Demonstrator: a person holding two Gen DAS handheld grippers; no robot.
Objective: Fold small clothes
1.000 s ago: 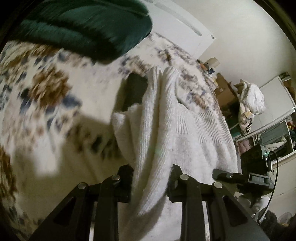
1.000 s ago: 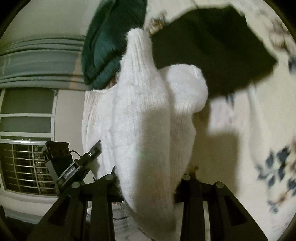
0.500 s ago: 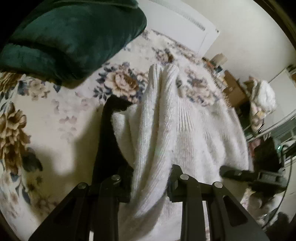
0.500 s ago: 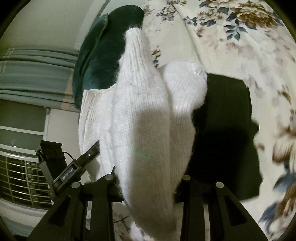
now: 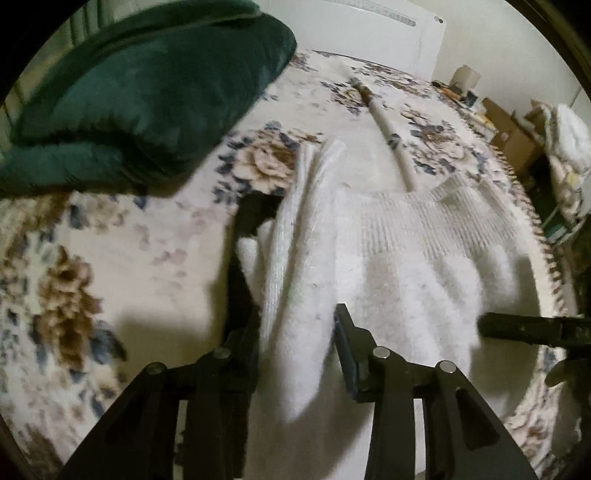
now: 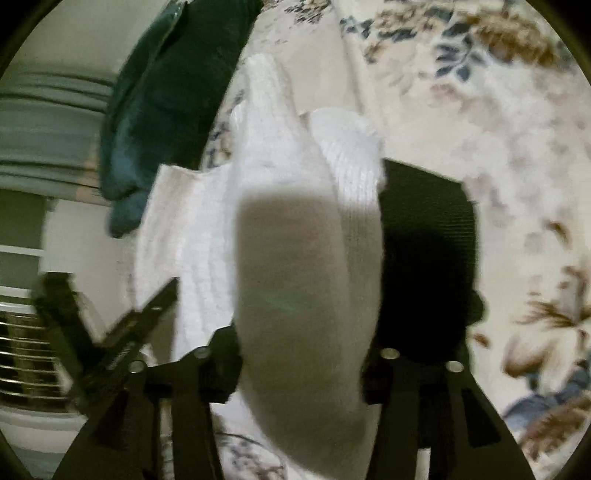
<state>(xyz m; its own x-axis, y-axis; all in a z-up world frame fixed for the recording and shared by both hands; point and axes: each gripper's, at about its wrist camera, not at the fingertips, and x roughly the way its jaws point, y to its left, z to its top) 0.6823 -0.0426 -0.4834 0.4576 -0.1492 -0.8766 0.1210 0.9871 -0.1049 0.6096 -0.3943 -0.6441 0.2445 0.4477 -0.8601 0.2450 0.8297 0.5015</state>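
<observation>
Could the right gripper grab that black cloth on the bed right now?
Probably not: the right gripper is shut on the white sweater, which drapes over part of the black cloth just beyond its fingers.

A dark green velvet cushion (image 5: 147, 96) lies on the floral bedspread (image 5: 110, 258) at upper left. Beyond the bed stand a white headboard (image 5: 354, 33), cardboard boxes (image 5: 513, 136) and a heap of white bedding (image 5: 565, 147). The right wrist view shows grey-green curtains (image 6: 48, 129) above a barred window (image 6: 26, 354)
</observation>
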